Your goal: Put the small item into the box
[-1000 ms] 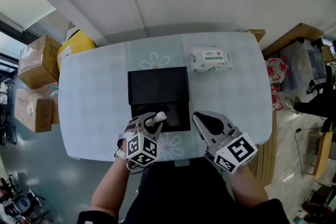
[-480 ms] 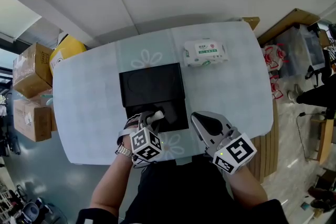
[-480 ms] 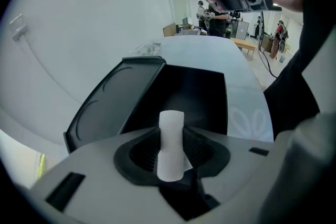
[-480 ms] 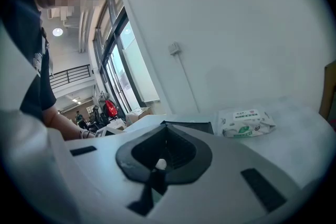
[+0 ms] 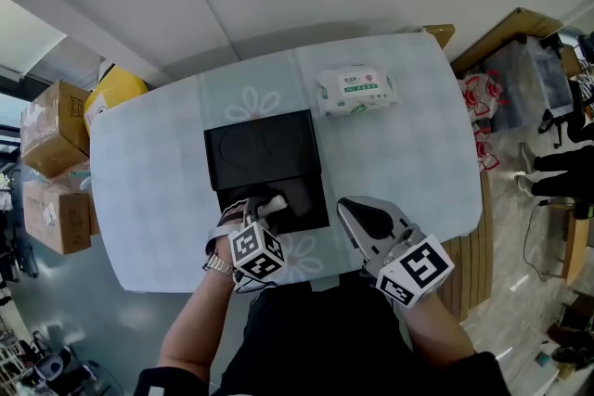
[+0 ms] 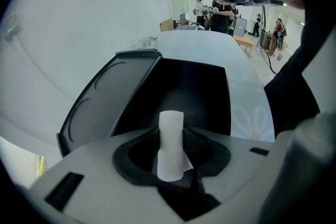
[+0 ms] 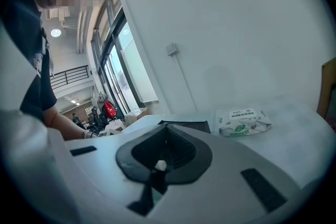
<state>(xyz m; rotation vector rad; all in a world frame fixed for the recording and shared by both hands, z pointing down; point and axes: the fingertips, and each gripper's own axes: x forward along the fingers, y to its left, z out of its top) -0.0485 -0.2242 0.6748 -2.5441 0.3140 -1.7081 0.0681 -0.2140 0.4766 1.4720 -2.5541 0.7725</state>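
Observation:
A small white cylinder (image 5: 277, 202) (image 6: 170, 143) stands between the jaws of my left gripper (image 5: 269, 205) (image 6: 171, 160), just over the near compartment of the open black box (image 5: 302, 197) (image 6: 189, 89). The jaws have just been opening, and dark gaps show on both sides of the cylinder, so the pads no longer press on it. The box's lid (image 5: 263, 146) (image 6: 107, 99) lies folded back flat. My right gripper (image 5: 358, 210) (image 7: 160, 164) hovers shut at the table's near edge, right of the box, holding nothing.
A white and green pack of wipes (image 5: 355, 90) (image 7: 243, 120) lies on the pale table (image 5: 408, 162) beyond the box. Cardboard boxes (image 5: 51, 116) and a yellow bag (image 5: 109, 95) stand off the table's left end. Wooden furniture stands to the right.
My left gripper has sunk toward the box's near compartment with the cylinder between its jaws. The right gripper has stayed where it was.

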